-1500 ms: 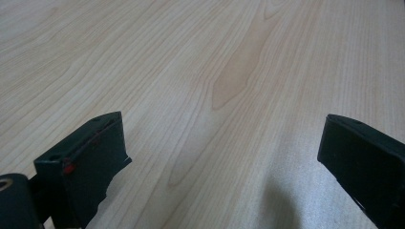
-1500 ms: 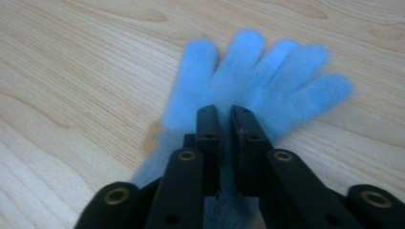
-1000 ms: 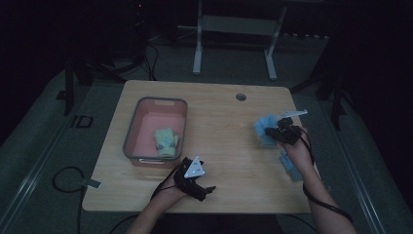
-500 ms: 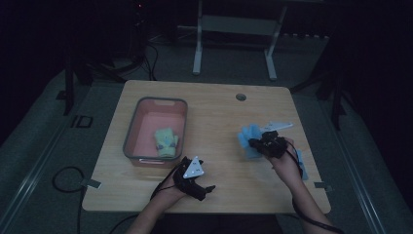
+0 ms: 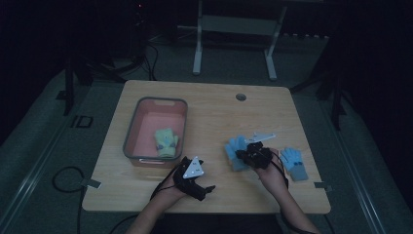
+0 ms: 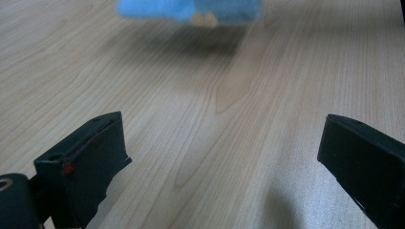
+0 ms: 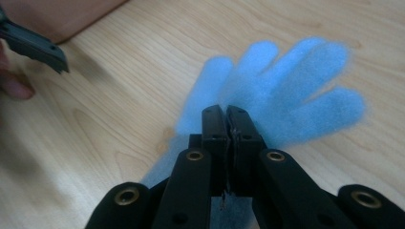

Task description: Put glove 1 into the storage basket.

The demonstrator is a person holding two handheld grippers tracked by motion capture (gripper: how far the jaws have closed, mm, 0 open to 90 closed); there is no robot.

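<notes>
Right gripper view: right gripper [image 7: 226,112] has its fingers clenched on a blue glove [image 7: 286,90], which hangs just above the table [image 7: 119,109].
Left gripper view: left gripper [image 6: 224,152] has its fingers released, nothing between them.
High view: second blue glove [image 5: 294,162] lies right of the held one; pink bin [image 5: 146,127] holds a green glove [image 5: 165,141].

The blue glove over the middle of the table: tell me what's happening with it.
A person's right tongs are shut on a blue glove, holding it over the wooden table on the way toward the pink bin, which already holds a yellow-green glove. A second blue glove lies flat near the right edge. The left tongs rest open, with nothing between them, near the front edge.
</notes>
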